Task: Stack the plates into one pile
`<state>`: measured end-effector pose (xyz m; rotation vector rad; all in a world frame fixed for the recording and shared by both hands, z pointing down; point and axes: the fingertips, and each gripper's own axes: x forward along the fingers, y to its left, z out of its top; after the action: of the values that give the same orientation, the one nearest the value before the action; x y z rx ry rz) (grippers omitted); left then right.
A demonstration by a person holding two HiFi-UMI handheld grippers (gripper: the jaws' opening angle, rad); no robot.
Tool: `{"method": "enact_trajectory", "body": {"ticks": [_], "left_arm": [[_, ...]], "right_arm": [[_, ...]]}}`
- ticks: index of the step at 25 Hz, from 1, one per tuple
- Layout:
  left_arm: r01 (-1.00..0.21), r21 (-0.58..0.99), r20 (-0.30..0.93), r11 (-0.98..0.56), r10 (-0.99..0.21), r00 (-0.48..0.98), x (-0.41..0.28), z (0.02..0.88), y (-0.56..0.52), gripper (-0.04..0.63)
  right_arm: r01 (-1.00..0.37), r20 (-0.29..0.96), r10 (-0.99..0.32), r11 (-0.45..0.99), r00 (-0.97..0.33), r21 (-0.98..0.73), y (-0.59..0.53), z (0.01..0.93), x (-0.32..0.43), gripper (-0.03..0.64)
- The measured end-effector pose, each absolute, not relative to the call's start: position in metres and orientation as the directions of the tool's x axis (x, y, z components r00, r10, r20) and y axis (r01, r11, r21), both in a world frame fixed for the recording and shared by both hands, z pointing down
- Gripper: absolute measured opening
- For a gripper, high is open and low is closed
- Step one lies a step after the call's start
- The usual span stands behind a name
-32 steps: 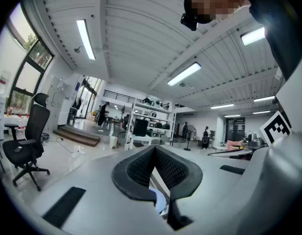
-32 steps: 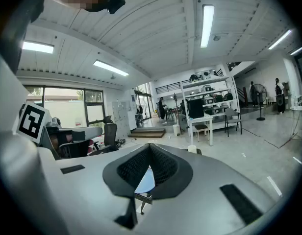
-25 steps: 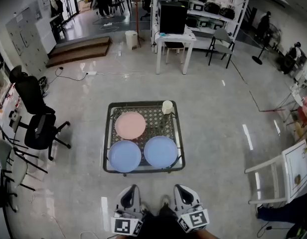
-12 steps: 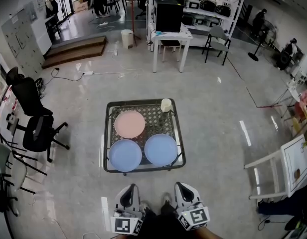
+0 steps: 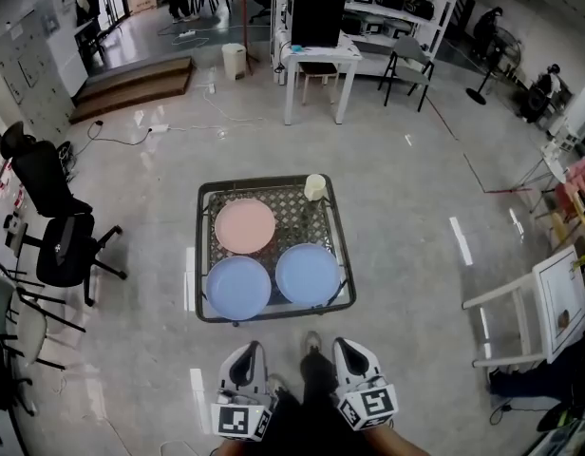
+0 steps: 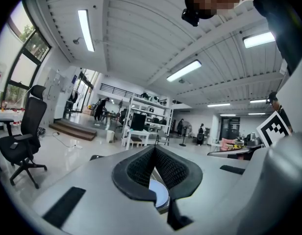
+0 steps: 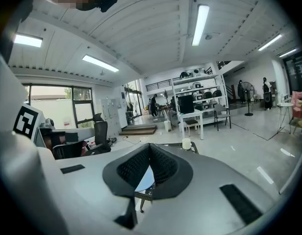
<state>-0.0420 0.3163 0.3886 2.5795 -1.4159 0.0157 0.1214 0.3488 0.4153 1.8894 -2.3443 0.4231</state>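
Observation:
A low square table [image 5: 204, 297] with a mesh top stands on the floor ahead of me. On it lie a pink plate [image 5: 244, 225] at the back left, a blue plate [image 5: 238, 287] at the front left and another blue plate [image 5: 308, 274] at the front right. My left gripper [image 5: 247, 353] and right gripper [image 5: 350, 351] hang side by side near the bottom of the head view, short of the table, both shut and empty. Through the left gripper's jaws a blue plate [image 6: 159, 195] shows ahead; the right gripper view shows a sliver of blue plate [image 7: 145, 179].
A white cup [image 5: 315, 186] stands at the table's back right corner. Black office chairs [image 5: 55, 236] stand at the left, a white chair [image 5: 539, 316] at the right. A white desk [image 5: 313, 65] and shelves lie farther back, with people in the distance.
The table and plates have slid slightly up and left in the head view as my view shifted; both grippers sit a little lower. The plates have not moved on the table.

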Motion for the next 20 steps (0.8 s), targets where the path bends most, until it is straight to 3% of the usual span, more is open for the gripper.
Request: {"method": "enact_trajectory", "body": {"ticks": [8,20], "left_arm": [[-0.834,0.180,0.176,-0.521,-0.818,0.548,-0.021,0.422,0.257,0.015],[-0.836,0.196,0.442,-0.513,-0.715,0.542,0.044,0.540,0.121,0.017]], "right_arm": [[-0.970,0.286,-0.930,0.193,-0.229,-0.148,0.289,0.441,0.142,0.008],[-0.973,0.443,-0.869,0.165,-0.220,-0.159,0.154,0.522,0.206,0.008]]}}
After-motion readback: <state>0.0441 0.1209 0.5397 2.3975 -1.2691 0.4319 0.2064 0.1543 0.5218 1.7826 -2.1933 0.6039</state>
